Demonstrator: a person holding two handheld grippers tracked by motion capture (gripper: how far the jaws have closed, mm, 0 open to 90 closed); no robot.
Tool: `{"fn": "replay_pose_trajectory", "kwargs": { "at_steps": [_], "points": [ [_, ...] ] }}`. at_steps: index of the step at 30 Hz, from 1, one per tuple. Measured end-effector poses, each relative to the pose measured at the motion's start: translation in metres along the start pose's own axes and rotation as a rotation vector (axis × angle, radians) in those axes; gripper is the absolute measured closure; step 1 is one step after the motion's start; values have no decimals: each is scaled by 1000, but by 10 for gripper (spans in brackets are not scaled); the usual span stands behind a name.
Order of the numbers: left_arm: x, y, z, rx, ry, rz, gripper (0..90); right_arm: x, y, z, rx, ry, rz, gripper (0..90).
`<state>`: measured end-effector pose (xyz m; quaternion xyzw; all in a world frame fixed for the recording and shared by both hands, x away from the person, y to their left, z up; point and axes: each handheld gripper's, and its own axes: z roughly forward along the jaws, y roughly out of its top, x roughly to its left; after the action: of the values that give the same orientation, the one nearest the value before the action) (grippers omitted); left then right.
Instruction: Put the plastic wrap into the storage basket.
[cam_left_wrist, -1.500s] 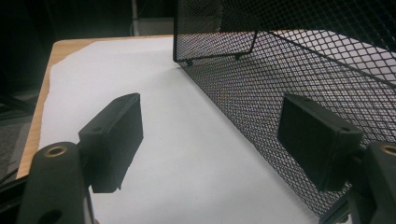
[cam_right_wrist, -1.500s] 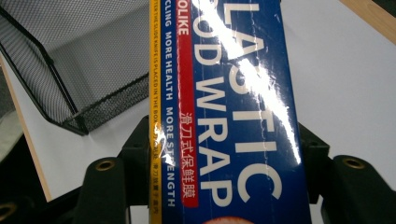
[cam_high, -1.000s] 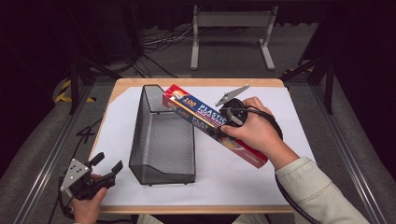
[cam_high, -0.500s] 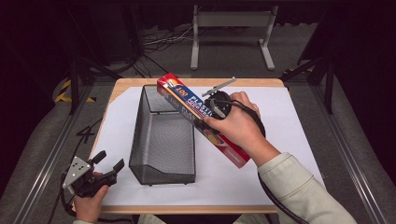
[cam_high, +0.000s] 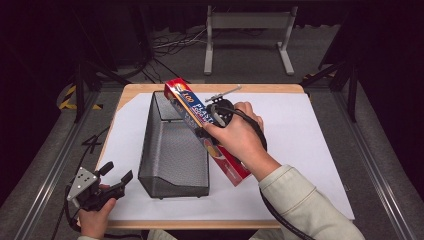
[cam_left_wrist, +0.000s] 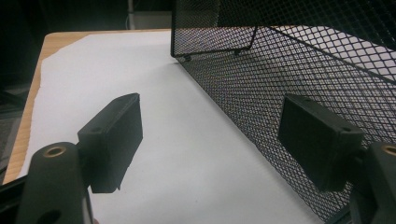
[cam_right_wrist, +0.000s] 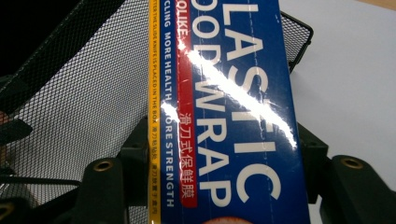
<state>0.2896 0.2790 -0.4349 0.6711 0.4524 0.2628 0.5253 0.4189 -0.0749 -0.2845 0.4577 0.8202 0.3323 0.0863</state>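
That plastic wrap box (cam_high: 205, 127) looks light, stiff and glossy-slick, so the right gripper (cam_high: 209, 125) pinching it mid-length makes sense, while the left gripper (cam_high: 116, 175) sits spread open.

A lab-like recording rig: a paper-covered table (cam_high: 320, 150) boxed in by dark metal rails (cam_high: 385, 175), floor cables (cam_high: 170, 45) and a grey stand (cam_high: 247, 22) beyond.

Wrap box (cam_high: 205, 130) slants above mesh basket's (cam_high: 172, 150) right rim
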Motion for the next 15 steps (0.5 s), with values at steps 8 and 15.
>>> {"fn": "replay_pose_trajectory", "kwargs": {
  "at_steps": [8, 15],
  "points": [
    [-2, 0, -1, -7, 5, 9, 230, 9, 1, 15, 25, 31, 76, 404],
    [-1, 1, 1, -4, -4, 12, 230, 17, 2, 34, 42, 24, 91, 404]
  ]
}}
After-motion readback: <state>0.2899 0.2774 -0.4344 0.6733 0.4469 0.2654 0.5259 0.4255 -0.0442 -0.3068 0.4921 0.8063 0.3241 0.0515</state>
